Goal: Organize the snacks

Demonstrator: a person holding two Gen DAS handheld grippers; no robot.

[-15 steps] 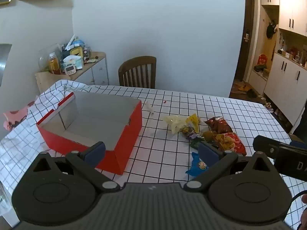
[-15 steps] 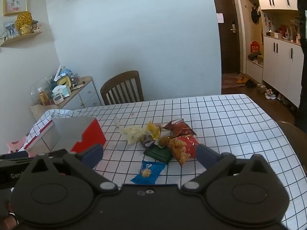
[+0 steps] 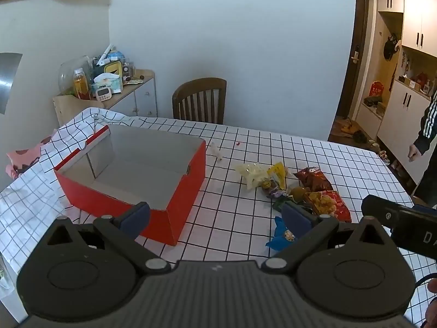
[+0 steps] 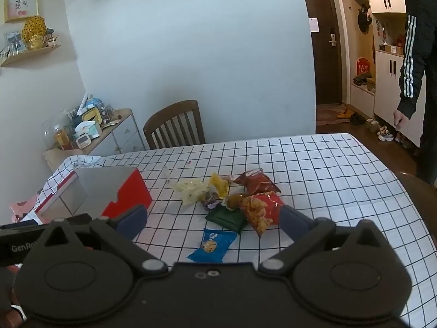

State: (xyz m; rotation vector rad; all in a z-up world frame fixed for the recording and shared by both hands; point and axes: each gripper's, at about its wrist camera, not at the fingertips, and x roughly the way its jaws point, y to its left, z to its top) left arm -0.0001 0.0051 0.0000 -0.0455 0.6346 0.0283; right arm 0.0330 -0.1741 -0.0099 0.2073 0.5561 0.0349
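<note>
My left gripper [image 3: 215, 214]: spread, holding nothing.
My right gripper [image 4: 213, 220]: spread above blue cookie packet [image 4: 212, 245].
Red box [image 3: 188, 175]: open on table [image 3: 232, 210].

Checked-cloth table [image 3: 245, 213], open red box [image 3: 188, 191], snack packets [image 4: 232, 205]

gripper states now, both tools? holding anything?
Left tool: open, holding nothing.
Right tool: open, holding nothing, above the blue cookie packet.

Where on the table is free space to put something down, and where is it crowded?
Free: the checked cloth between the red cardboard box and the snack pile, and the cloth right of the pile. The box looks empty. Crowded: around the blue cookie packet.
</note>
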